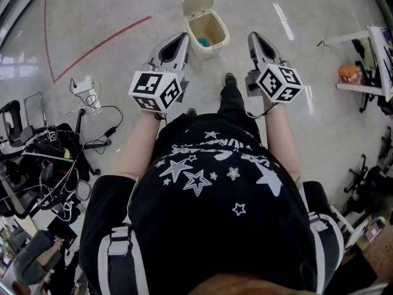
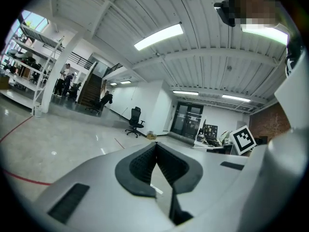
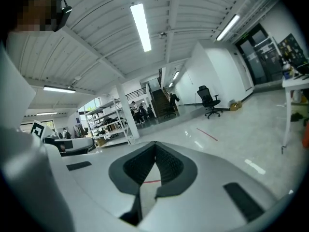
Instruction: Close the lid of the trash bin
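Observation:
A small cream trash bin (image 1: pixel 215 47) stands on the floor ahead of me, its lid (image 1: pixel 198 2) tipped up and back, open. Something teal (image 1: pixel 203 42) lies inside it. My left gripper (image 1: pixel 182 39) hovers just left of the bin, and my right gripper (image 1: pixel 253 37) hovers to its right; neither touches it. In the left gripper view the left gripper (image 2: pixel 155 144) has its jaw tips together with nothing between them. The right gripper (image 3: pixel 155 143) looks the same in its own view. The bin does not appear in either gripper view.
Cables and black gear (image 1: pixel 55 152) crowd the floor at my left, beside a power strip (image 1: pixel 83 86) and a red floor line (image 1: pixel 101 45). A white rack (image 1: pixel 368 60) stands at the right. My shoe (image 1: pixel 229 78) is near the bin. An office chair (image 2: pixel 135 121) and shelving (image 3: pixel 108 122) are far off.

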A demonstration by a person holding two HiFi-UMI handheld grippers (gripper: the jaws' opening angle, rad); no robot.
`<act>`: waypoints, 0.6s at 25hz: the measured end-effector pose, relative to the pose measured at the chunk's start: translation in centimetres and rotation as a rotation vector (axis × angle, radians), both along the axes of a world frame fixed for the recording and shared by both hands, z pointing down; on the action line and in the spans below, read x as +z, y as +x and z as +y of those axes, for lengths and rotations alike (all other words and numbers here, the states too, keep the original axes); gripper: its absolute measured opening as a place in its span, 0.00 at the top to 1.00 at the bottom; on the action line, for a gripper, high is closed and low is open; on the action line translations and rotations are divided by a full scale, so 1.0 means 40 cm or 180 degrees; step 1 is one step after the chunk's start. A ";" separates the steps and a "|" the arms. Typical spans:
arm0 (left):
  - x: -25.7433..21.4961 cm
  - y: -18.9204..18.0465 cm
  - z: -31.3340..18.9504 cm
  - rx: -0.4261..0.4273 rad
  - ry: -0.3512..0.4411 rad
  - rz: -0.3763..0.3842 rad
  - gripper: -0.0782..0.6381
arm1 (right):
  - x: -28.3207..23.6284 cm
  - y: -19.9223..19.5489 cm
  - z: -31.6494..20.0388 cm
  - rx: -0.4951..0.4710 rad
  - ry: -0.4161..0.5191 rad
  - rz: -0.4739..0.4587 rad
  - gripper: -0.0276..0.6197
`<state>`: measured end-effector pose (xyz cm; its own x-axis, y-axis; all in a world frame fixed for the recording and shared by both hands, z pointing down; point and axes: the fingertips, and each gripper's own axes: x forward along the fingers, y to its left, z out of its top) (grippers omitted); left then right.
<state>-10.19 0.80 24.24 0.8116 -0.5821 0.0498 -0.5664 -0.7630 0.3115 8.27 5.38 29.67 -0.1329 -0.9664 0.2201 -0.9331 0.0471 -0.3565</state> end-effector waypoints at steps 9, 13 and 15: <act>-0.016 0.143 -0.142 -0.0541 -0.0026 -0.0084 0.87 | -0.026 0.161 -0.239 -0.0509 0.0057 -0.0083 0.95; -0.008 0.196 -0.191 -0.0764 -0.0055 -0.0161 0.87 | -0.018 0.223 -0.323 -0.0702 0.0038 -0.0147 0.95; -0.003 0.219 -0.214 -0.0906 -0.0084 -0.0192 0.87 | -0.012 0.248 -0.364 -0.0822 0.0026 -0.0186 0.95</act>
